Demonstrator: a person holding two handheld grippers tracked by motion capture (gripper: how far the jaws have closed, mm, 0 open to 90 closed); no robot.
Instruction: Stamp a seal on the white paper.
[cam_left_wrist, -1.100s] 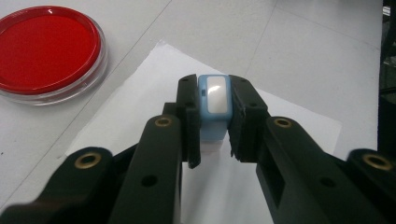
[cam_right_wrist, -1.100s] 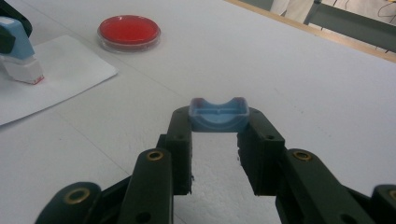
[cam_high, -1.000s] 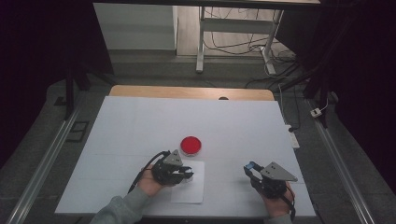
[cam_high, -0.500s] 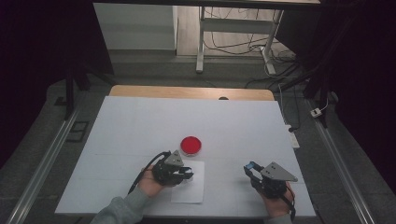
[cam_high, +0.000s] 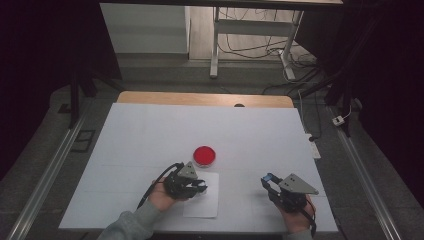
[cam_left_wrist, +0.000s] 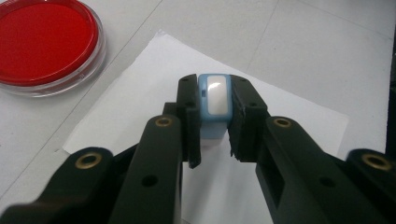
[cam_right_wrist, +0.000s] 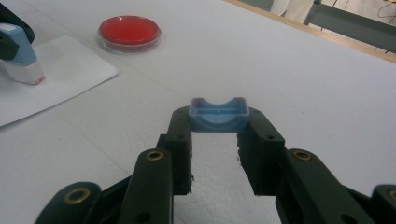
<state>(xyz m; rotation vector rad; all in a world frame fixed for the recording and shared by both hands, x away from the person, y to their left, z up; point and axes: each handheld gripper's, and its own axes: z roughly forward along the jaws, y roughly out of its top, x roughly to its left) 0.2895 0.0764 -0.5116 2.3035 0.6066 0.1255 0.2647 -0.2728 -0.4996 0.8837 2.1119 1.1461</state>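
Note:
My left gripper is shut on a light blue stamp with a white top, and holds it over a white sheet of paper. In the right gripper view the stamp stands with its white, red-edged base on the paper. My right gripper is shut on a small blue cap just above the table. From above, the left gripper sits at the sheet's top edge and the right gripper is near the table's front right. A round red ink pad lies just beyond the sheet.
The white table top stretches wide behind the ink pad, with a wooden strip at its far edge. Metal rails run along both sides on the floor. A desk frame and cables stand beyond the table.

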